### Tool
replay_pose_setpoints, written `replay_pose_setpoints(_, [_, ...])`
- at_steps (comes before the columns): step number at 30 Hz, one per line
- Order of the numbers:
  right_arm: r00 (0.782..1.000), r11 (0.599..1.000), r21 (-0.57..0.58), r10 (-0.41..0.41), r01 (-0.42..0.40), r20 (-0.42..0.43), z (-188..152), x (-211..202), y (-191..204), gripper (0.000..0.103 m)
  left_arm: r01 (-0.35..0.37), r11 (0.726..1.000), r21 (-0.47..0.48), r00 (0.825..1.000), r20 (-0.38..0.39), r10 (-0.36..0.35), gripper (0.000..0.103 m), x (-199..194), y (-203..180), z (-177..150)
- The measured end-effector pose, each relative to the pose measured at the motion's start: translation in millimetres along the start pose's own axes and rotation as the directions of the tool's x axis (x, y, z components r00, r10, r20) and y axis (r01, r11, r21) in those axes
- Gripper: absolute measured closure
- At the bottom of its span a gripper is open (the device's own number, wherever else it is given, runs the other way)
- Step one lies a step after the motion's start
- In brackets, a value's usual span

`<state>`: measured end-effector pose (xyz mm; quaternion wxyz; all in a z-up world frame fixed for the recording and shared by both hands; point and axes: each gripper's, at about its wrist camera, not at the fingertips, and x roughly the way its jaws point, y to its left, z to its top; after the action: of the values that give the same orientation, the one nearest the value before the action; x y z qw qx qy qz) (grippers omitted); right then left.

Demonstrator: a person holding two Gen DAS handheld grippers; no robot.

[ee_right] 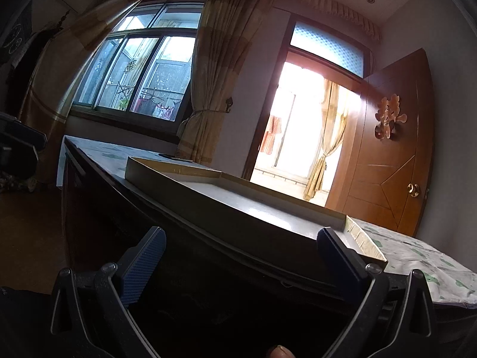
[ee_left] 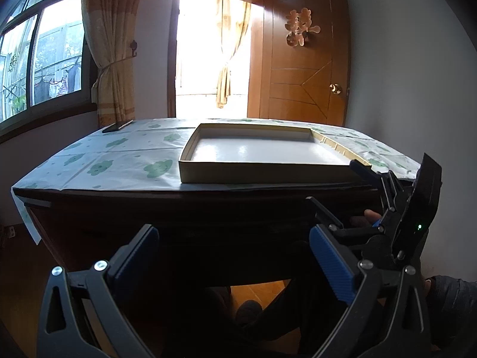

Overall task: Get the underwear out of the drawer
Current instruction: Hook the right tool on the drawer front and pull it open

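Note:
No underwear shows in either view. The dark wooden desk front (ee_left: 184,223), where a drawer would sit, is in deep shadow and I cannot make out a drawer's outline. My left gripper (ee_left: 235,256) is open and empty, level with that dark front just below the tabletop edge. My right gripper (ee_left: 335,186) is at the desk's right front corner, held by a hand (ee_left: 369,216). In the right wrist view it (ee_right: 243,256) is open and empty, facing the desk edge (ee_right: 208,238) from below.
A shallow empty cardboard box (ee_left: 262,173) lies on the flower-print cloth (ee_left: 119,161); it also appears as a box (ee_right: 226,205). A phone (ee_left: 117,126) rests at the far left corner. A wooden door (ee_left: 304,59) stands open behind. A foot (ee_left: 247,310) is under the desk.

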<state>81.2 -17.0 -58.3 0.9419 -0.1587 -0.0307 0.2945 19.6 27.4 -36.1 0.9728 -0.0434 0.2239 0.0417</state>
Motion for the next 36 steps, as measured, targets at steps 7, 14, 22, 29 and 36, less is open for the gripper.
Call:
replay_pose_setpoints(7, [0.998,0.996,-0.079,-0.044,0.047,0.043,-8.5,-0.5,2.2,0.001,-0.008,1.0,-0.01,1.0,-0.008,0.008,0.0,1.7,3.3,-0.9])
replay_pose_setpoints(14, [0.999,0.996,-0.081,-0.032,0.033,0.011,-15.0,7.1,-1.0,0.001,-0.005,1.0,-0.015,1.0,-0.012,0.005,0.0,2.0,4.8,-1.1])
replay_pose_setpoints(22, [1.0,0.991,-0.134,-0.018,0.016,-0.015,-14.2,10.5,1.5,0.001,-0.003,1.0,-0.021,1.0,-0.014,0.003,0.0,2.4,6.6,-2.1])
replay_pose_setpoints(29, [0.999,0.993,-0.116,-0.006,0.002,-0.032,-15.0,6.9,-1.9,0.001,-0.003,1.0,-0.017,1.0,-0.026,0.003,0.0,3.7,3.6,-3.5])
replay_pose_setpoints(36, [0.999,0.996,-0.092,0.005,-0.008,-0.037,-13.3,-0.3,-1.9,0.001,-0.004,1.0,-0.014,0.999,-0.033,0.004,0.0,4.7,2.1,-3.9])
